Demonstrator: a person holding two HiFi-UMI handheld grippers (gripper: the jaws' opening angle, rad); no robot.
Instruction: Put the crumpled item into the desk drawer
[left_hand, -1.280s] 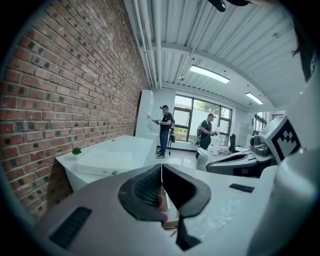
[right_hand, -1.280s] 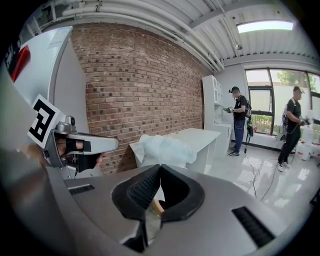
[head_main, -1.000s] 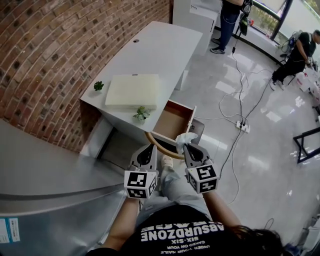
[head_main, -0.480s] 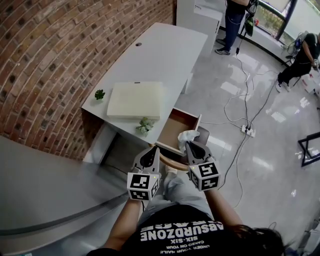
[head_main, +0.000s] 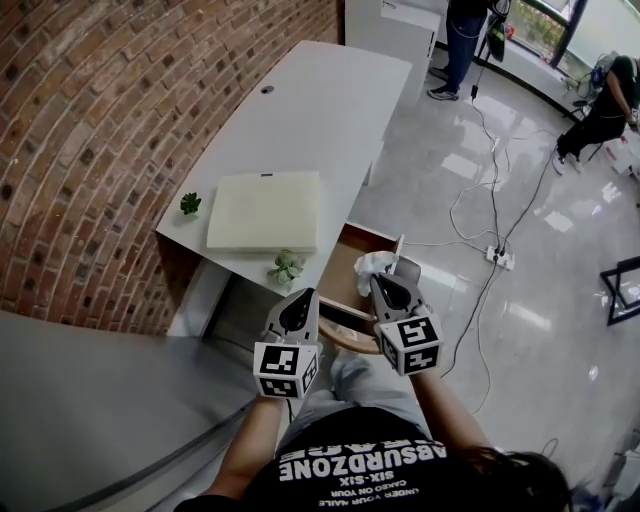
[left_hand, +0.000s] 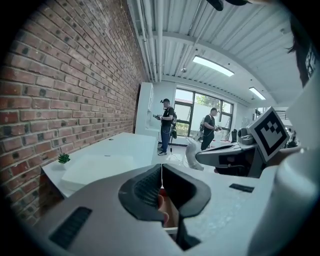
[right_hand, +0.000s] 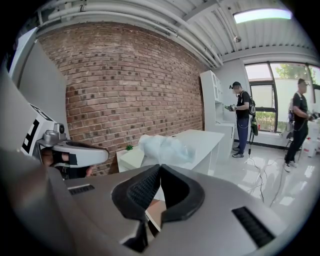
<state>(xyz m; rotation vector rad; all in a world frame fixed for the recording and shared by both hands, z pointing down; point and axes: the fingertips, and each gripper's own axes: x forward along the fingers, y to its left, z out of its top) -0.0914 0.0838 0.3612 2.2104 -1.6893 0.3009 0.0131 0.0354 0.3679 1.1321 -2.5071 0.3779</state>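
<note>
Left gripper (head_main: 302, 295): jaws fully together, nothing held. Right gripper (head_main: 379, 281): jaws pinched on the crumpled white paper-like item (head_main: 371, 264), above the right edge of the open brown-floored desk drawer (head_main: 344, 262). If released here, the light item may catch the drawer front and drop outside.

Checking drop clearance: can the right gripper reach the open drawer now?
Probably yes: the drawer stands open, and the right gripper, shut on the crumpled item, hangs right beside it with nothing between.
</note>
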